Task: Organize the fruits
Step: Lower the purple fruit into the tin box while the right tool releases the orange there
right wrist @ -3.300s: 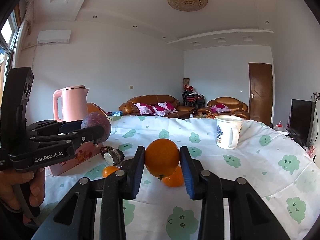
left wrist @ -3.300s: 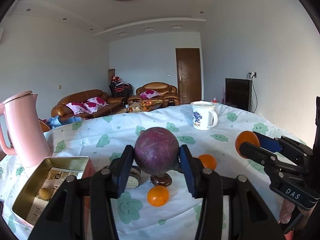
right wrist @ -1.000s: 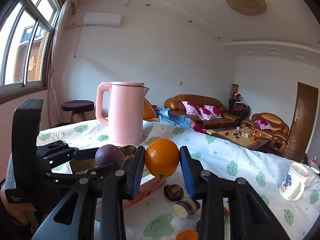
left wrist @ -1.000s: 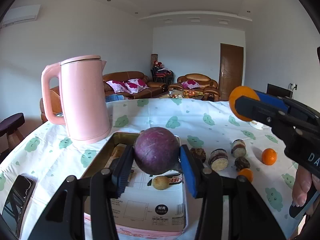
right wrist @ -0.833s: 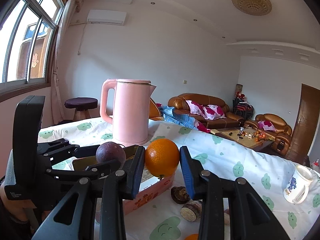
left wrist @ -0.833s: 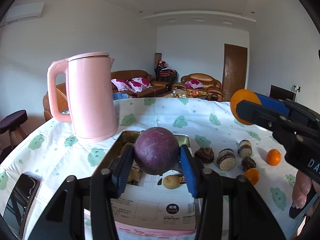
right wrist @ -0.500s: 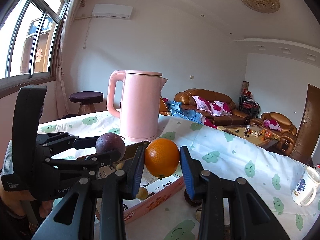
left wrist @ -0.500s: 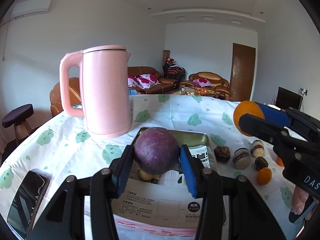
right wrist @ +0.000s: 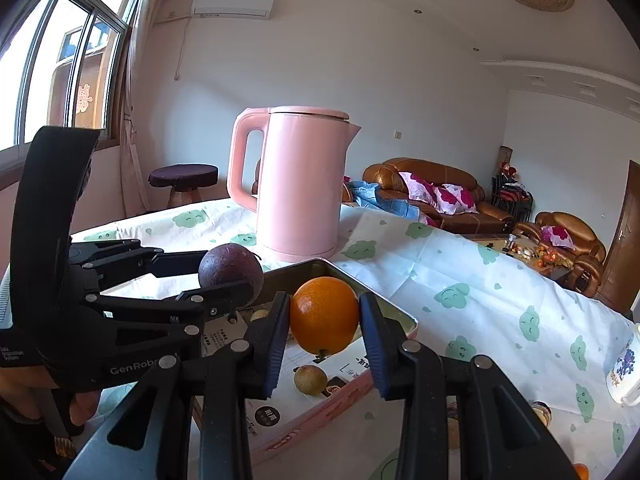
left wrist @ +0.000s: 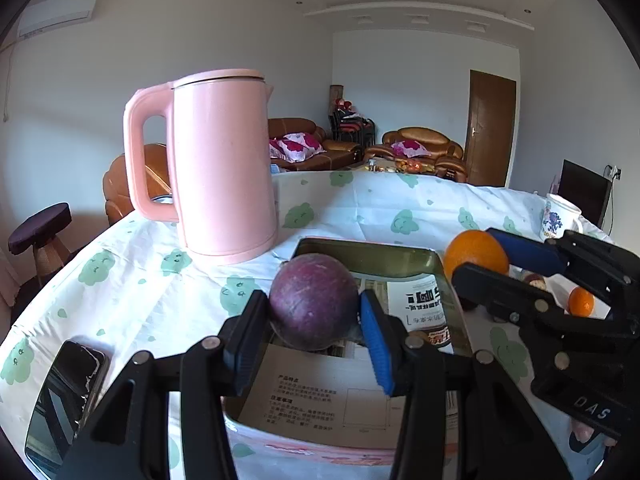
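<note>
In the left wrist view, a round, dull purple fruit (left wrist: 314, 300) is being held between the pads of the left tool (left wrist: 314, 324) at the centre of the frame, above the near half of a shallow rectangular metal tin with a pink outer wall (left wrist: 372, 254) that is lined with printed paper. At the right of the frame a smooth round orange (left wrist: 474, 254) is being gripped by the right tool (left wrist: 486, 258), over the tin's right rim. A tall pink plastic kettle (left wrist: 224, 168) is standing on the bench (left wrist: 132, 292) at centre left, just beyond the tin.

In the right wrist view, the orange (right wrist: 324, 316) is being clamped at centre frame in the right tool (right wrist: 324, 330), over the tin (right wrist: 394, 314), with a small yellowish fruit (right wrist: 310, 379) lying inside below it. The purple fruit (right wrist: 231, 268) is being carried at centre left.

Each fruit is best being lowered close to the paper before the pads are eased apart, so that rolling is limited, and the orange is best being set clear of the small fruit.
</note>
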Available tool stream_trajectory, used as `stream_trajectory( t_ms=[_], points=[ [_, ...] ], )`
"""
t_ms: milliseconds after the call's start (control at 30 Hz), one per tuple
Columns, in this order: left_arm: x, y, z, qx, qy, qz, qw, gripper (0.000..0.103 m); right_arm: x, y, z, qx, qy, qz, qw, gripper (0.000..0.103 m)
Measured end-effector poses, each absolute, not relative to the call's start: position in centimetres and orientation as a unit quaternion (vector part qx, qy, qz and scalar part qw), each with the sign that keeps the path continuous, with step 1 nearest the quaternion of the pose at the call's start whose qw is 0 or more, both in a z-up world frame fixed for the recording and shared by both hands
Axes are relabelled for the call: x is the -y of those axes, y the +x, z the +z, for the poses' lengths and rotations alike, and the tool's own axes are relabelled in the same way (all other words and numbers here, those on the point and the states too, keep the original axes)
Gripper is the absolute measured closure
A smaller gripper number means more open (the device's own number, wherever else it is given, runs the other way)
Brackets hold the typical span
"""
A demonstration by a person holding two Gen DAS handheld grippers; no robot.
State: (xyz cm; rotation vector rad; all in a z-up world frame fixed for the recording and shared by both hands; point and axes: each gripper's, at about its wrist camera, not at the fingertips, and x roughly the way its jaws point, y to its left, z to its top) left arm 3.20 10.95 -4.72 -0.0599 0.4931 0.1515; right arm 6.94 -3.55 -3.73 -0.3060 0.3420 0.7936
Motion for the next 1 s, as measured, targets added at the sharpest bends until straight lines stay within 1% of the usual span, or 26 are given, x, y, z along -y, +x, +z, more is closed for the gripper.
stream_trajectory(
  t_ms=[600,867,1000],
  points=[
    [-12.1,4.2,-5.7,-0.279,-0.033,0.071,0.957,0.054,1.7,8.0,-6.0,-0.214,-0.162,0.386,0.882,0.066],
    [-12.3,4.6,-6.0,-0.294,-0.03,0.063,0.953,0.054,0.5,9.0,-7.1,-0.261,-0.184,0.385,0.866,0.066],
    [-12.2,4.9,-6.2,-0.302,-0.027,0.061,0.951,0.054,-0.1,9.1,-7.5,-0.272,-0.199,0.382,0.86,0.066]
  ],
)
